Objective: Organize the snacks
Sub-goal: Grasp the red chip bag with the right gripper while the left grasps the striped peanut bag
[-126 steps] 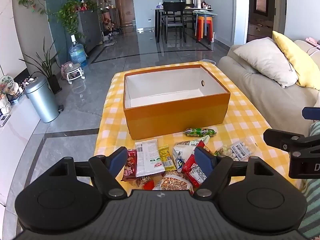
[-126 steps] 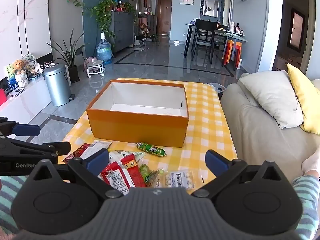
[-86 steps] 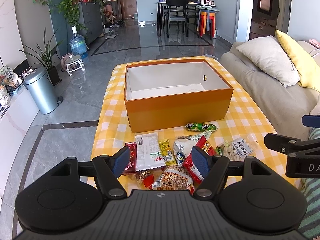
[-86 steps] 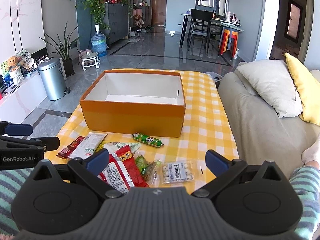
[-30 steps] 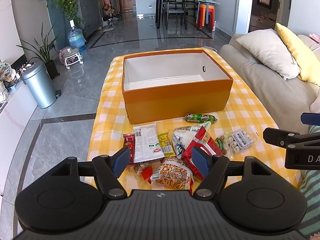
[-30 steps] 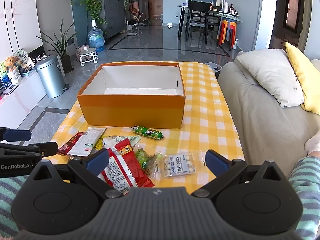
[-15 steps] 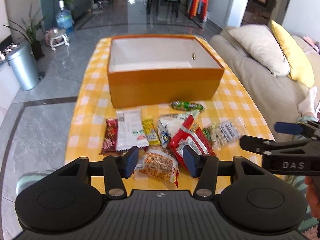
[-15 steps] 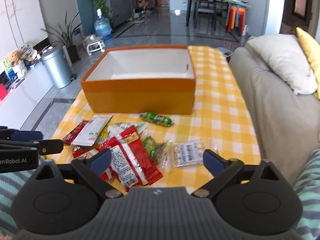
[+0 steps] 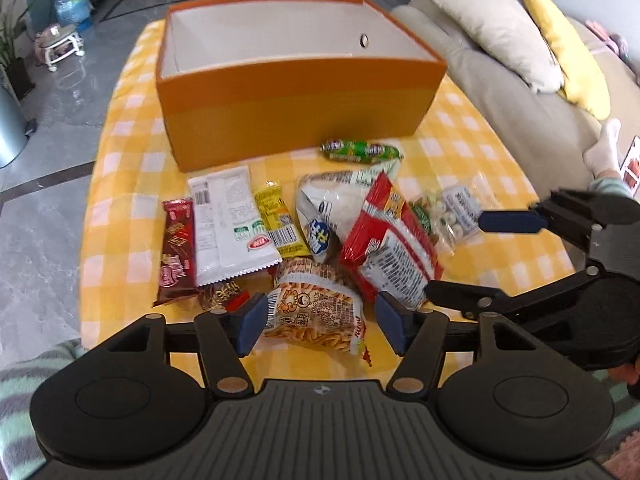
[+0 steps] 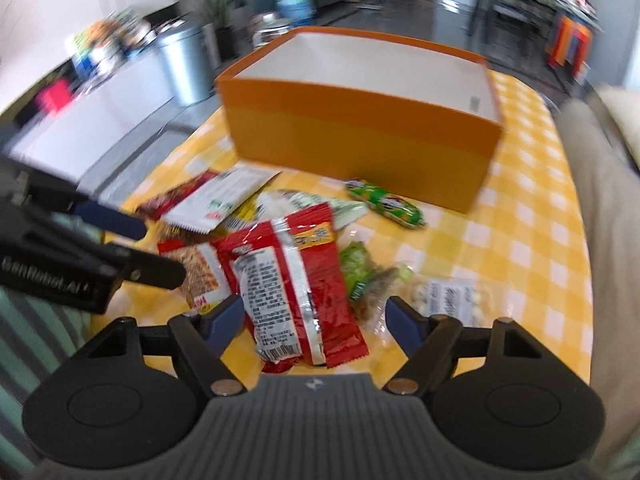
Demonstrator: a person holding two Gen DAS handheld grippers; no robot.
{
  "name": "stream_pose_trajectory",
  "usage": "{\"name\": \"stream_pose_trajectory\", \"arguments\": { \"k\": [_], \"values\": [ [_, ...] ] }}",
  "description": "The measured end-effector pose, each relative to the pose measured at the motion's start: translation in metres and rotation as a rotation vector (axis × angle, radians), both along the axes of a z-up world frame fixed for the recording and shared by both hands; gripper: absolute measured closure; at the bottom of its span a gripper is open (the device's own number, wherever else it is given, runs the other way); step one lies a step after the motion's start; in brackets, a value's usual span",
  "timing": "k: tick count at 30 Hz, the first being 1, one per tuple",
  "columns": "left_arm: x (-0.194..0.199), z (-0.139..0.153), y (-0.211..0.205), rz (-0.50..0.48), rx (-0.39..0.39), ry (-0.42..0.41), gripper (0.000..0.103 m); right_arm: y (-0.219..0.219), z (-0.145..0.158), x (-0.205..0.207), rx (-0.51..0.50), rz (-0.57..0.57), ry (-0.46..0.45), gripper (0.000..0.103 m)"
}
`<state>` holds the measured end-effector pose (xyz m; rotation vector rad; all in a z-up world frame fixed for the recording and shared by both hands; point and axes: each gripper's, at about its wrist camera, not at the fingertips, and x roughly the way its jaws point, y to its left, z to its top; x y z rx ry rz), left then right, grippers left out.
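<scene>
We are low over the snack pile now, both tools spread wide and holding nothing. The left hand-held gripper [image 9: 320,322] frames the orange noodle-snack packet [image 9: 314,314], which sits right between its blue pads [image 9: 252,320], at the near edge of the bench [image 9: 520,264]. That packet lies straight ahead of the left tool and close in, with its long axis running left to right, across the gap between the fingers rather than along it. We judge that the left tool is the nearer one for it: a short push forward and down, then a squeeze.

The right hand-held gripper [image 10: 316,320] hangs over the red packet [image 10: 296,276], whose long axis runs near to far, roughly in line with the fingers, its near end between the pads. Just right of it lie a green crumpled wrapper [image 10: 360,276] and a clear bag of white sweets [image 10: 448,300].

The orange box [image 9: 296,92] stands at the far side of the pile, open-topped, and the inner walls we can see are bare. A green sausage-shaped pack [image 9: 362,151] lies just in front of its near wall. The white sachet [image 9: 230,220], the dark red bar [image 9: 176,248] and the yellow stick [image 9: 276,220] lie side by side at the left, all pointing near to far. Every snack we can see lies on the bench, so the sorting has not begun.
</scene>
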<state>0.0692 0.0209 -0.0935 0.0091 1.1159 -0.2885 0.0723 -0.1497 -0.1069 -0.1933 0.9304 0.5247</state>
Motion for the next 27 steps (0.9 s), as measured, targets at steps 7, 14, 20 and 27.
{"name": "stream_pose_trajectory", "arguments": {
  "k": [7, 14, 20, 27],
  "values": [
    [0.011, -0.021, -0.004, -0.027, 0.052, 0.050, 0.023, 0.020, -0.028, 0.012, -0.043, 0.106, -0.010, 0.028],
    [0.019, -0.032, -0.006, -0.071, 0.090, 0.070, 0.017, 0.024, -0.046, 0.021, -0.049, 0.131, 0.021, 0.028],
    [0.019, -0.038, -0.009, -0.079, 0.083, 0.092, 0.016, 0.026, -0.051, 0.017, -0.055, 0.143, 0.023, 0.030],
    [0.025, -0.049, -0.005, -0.017, 0.009, 0.180, 0.025, 0.024, -0.050, 0.014, -0.049, 0.135, 0.013, 0.035]
  ]
}}
